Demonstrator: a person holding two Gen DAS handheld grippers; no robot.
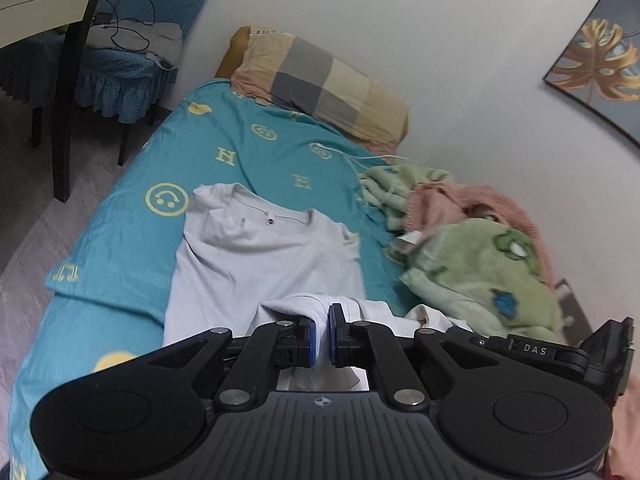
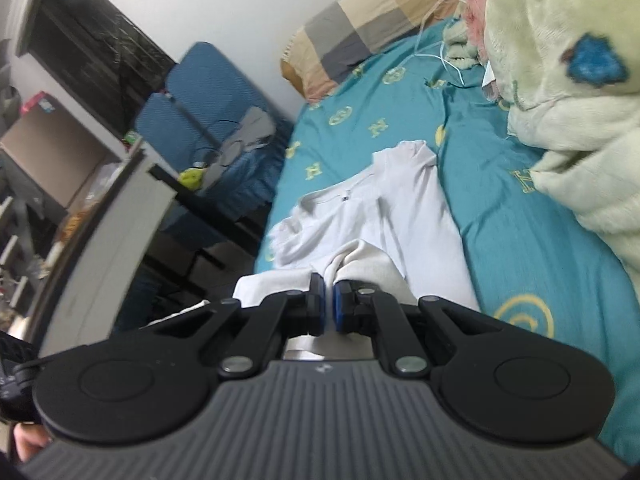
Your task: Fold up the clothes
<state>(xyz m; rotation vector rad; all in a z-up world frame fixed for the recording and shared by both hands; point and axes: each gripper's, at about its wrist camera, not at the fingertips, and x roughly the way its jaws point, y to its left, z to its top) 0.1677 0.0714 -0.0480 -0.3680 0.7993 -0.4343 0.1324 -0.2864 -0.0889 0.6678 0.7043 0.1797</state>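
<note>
Teal bedsheet [image 1: 132, 248] carries a white T-shirt [image 1: 256, 256], collar toward the pillow [image 1: 320, 80]. Left gripper [image 1: 322, 334] and right gripper [image 2: 329, 304] each pinch its bunched hem, jaws nearly closed on cloth.

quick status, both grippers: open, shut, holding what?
Left gripper: shut on the white shirt.
Right gripper: shut on the same white shirt.
</note>
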